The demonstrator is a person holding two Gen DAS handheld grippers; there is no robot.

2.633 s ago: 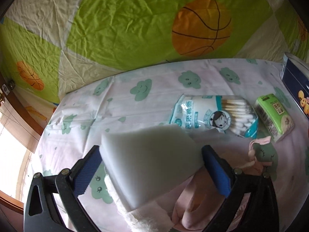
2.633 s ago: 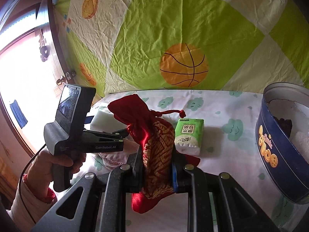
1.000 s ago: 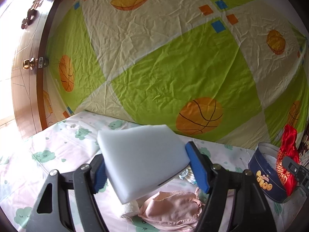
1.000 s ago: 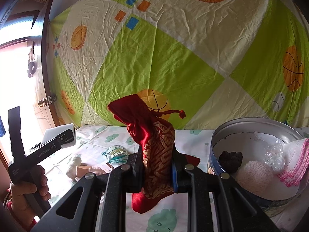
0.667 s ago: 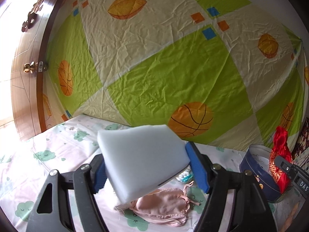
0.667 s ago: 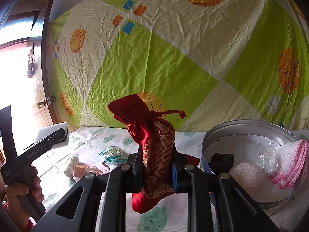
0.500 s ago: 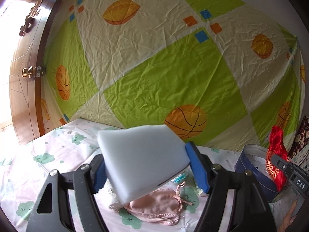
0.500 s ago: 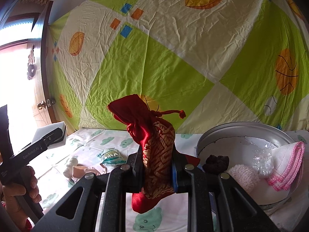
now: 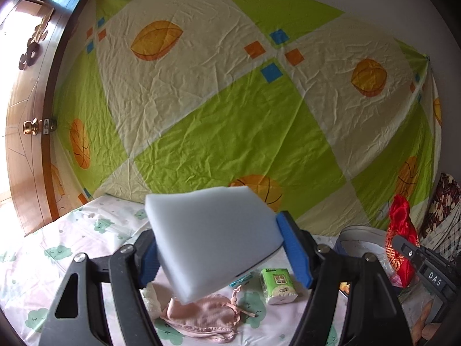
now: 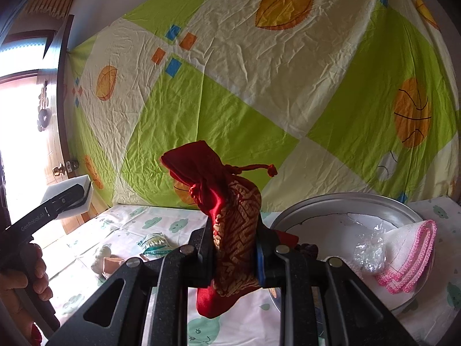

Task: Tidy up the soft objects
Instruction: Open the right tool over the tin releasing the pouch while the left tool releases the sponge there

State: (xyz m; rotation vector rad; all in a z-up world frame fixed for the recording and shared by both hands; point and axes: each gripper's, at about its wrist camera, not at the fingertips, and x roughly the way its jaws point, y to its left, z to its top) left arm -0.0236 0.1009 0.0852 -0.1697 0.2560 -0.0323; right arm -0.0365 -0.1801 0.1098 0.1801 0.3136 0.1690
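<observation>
My left gripper (image 9: 222, 250) is shut on a white foam block (image 9: 213, 239), held tilted above the bed. In the right wrist view the same block (image 10: 70, 194) shows at the far left, with a hand under it. My right gripper (image 10: 234, 248) is shut on a red and gold drawstring pouch (image 10: 230, 219), next to the round blue tin (image 10: 345, 204). The tin holds a pink-edged white cloth (image 10: 409, 250), a clear plastic wrap (image 10: 370, 252) and a dark item. The pouch (image 9: 402, 245) shows in the left wrist view above the tin (image 9: 357, 238).
On the cloud-print sheet (image 9: 57, 253) lie a pink fabric pouch (image 9: 201, 314), a green tissue pack (image 9: 278, 285) and a cotton-swab packet (image 10: 154, 243). A green and cream quilt (image 9: 230, 115) hangs behind. A wooden door (image 9: 26, 132) stands at the left.
Both grippers have risen and shifted with their loads. The tin has come closer in the right wrist view, and the green tissue pack has come into the left wrist view.
</observation>
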